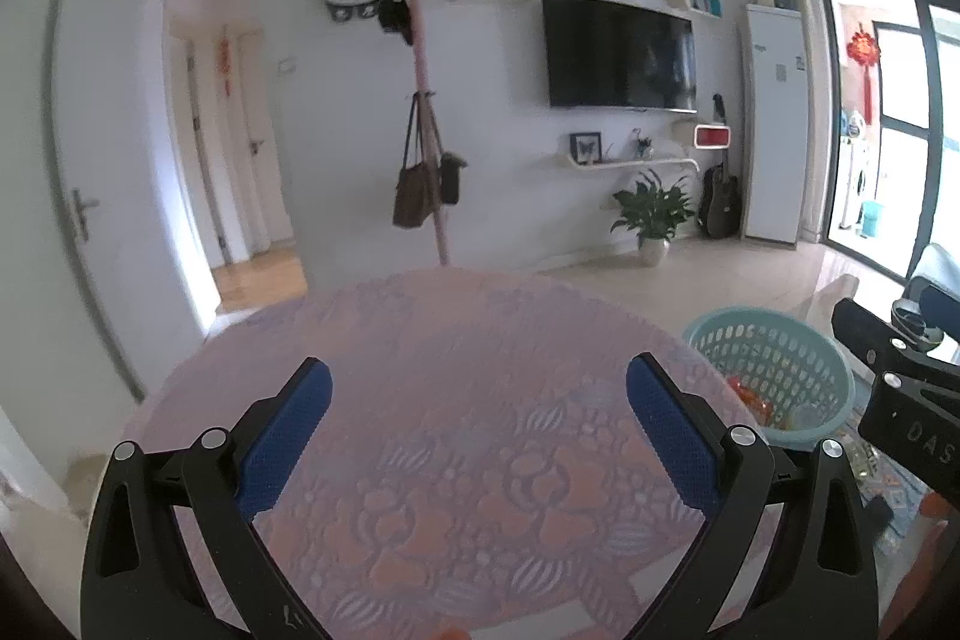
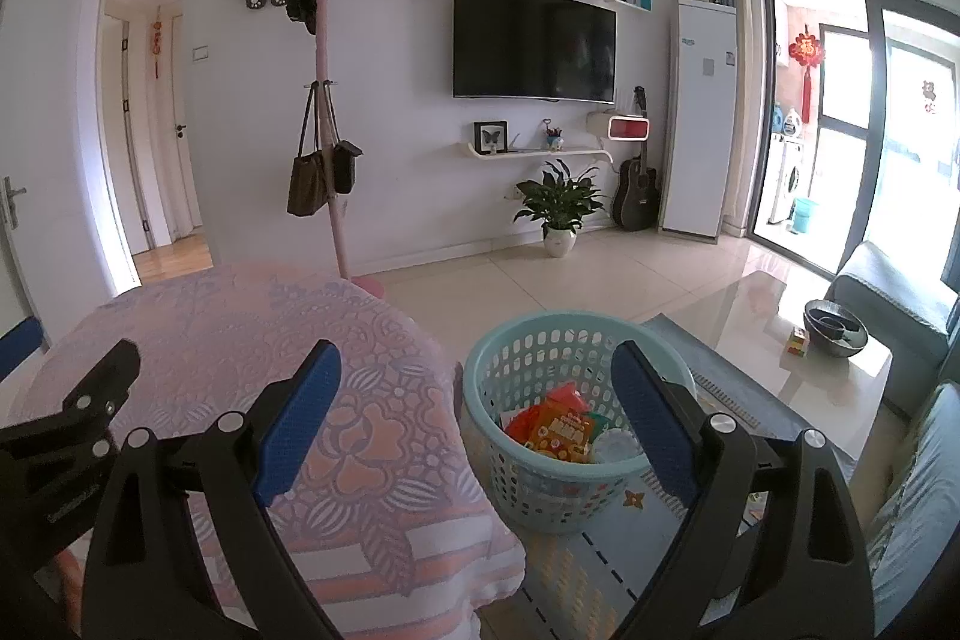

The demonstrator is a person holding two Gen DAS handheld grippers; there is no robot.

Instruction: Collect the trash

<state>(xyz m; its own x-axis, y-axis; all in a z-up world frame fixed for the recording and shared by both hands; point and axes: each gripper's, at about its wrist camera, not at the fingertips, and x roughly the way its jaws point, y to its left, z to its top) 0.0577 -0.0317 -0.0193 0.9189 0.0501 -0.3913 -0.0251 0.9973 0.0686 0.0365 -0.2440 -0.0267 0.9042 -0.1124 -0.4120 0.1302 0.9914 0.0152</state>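
Observation:
A light blue plastic basket (image 2: 558, 340) stands on the floor to the right of the table; it also shows in the left wrist view (image 1: 774, 334). Inside it lie orange snack wrappers (image 2: 555, 427) and a clear plastic piece (image 2: 618, 445). My right gripper (image 2: 474, 418) is open and empty, held above the table edge and the basket's near rim. My left gripper (image 1: 477, 436) is open and empty above the pink patterned tablecloth (image 1: 456, 370). I see no trash on the cloth.
A coat stand (image 2: 327, 112) with bags rises behind the table. A glass coffee table (image 2: 774, 310) with a dark bowl (image 2: 834, 328) stands to the right, sofas beyond it. A potted plant (image 2: 561, 208) and a guitar (image 2: 636, 184) stand by the TV wall.

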